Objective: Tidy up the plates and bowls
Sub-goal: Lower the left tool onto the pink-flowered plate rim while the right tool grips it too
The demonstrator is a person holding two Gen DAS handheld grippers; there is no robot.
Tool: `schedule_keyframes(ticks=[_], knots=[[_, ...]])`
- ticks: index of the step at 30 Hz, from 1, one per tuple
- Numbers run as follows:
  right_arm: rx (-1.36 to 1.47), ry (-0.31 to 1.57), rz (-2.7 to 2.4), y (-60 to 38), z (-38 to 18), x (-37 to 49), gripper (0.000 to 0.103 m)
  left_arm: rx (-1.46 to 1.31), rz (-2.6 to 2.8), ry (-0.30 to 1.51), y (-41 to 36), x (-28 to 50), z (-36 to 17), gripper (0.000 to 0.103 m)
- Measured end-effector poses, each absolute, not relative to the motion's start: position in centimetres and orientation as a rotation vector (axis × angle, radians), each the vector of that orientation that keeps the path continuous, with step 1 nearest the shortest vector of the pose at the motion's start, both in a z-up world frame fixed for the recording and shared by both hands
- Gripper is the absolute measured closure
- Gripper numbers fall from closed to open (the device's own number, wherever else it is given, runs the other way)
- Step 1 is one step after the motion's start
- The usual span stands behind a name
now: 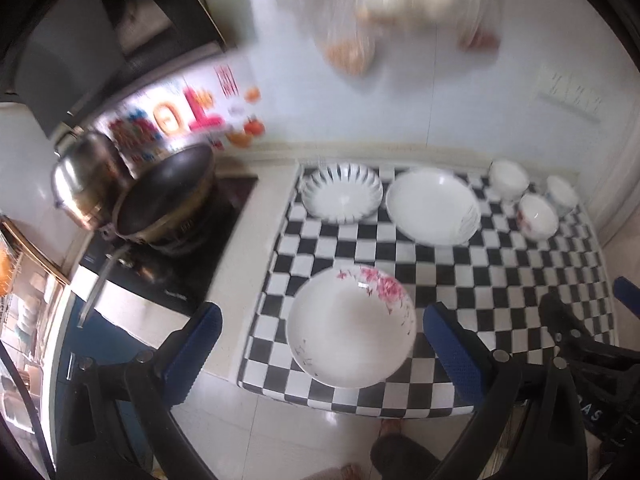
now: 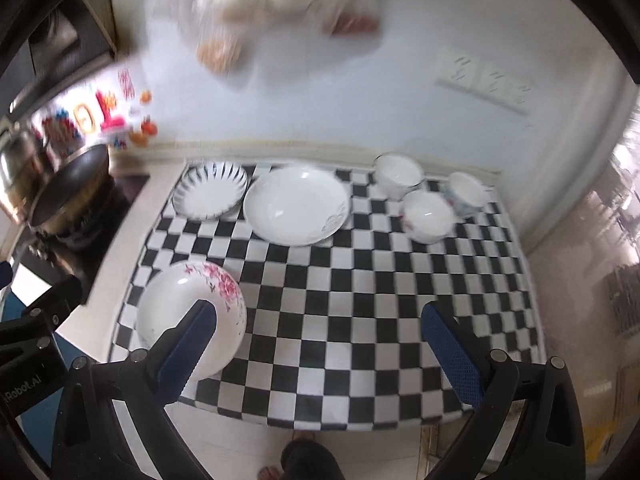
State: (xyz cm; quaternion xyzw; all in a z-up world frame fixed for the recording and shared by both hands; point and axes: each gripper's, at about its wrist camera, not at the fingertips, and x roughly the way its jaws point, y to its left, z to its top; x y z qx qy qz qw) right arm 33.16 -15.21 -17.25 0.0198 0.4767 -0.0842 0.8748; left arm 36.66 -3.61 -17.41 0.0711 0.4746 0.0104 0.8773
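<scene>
- Left claw and right claw are both wide open, holding nothing.
- Table has three plates and three bowls.
- Flower plate sits near the front left corner.

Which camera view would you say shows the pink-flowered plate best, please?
The left wrist view: the pink-flowered plate lies whole and unobstructed on the checkered mat, between the open left gripper fingers. In the right wrist view, the plate sits low left, partly hidden behind the right gripper's blue finger.
</scene>
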Motion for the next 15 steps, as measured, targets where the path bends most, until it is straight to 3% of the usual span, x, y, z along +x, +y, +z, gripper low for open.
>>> schedule_keyframes(ticks=[15], knots=[[0.076,1.325,-0.091,-12.9,-33.5,44.0,0.0,0.136,0.024,1.263,-0.3,45.8,-29.8,0.001]])
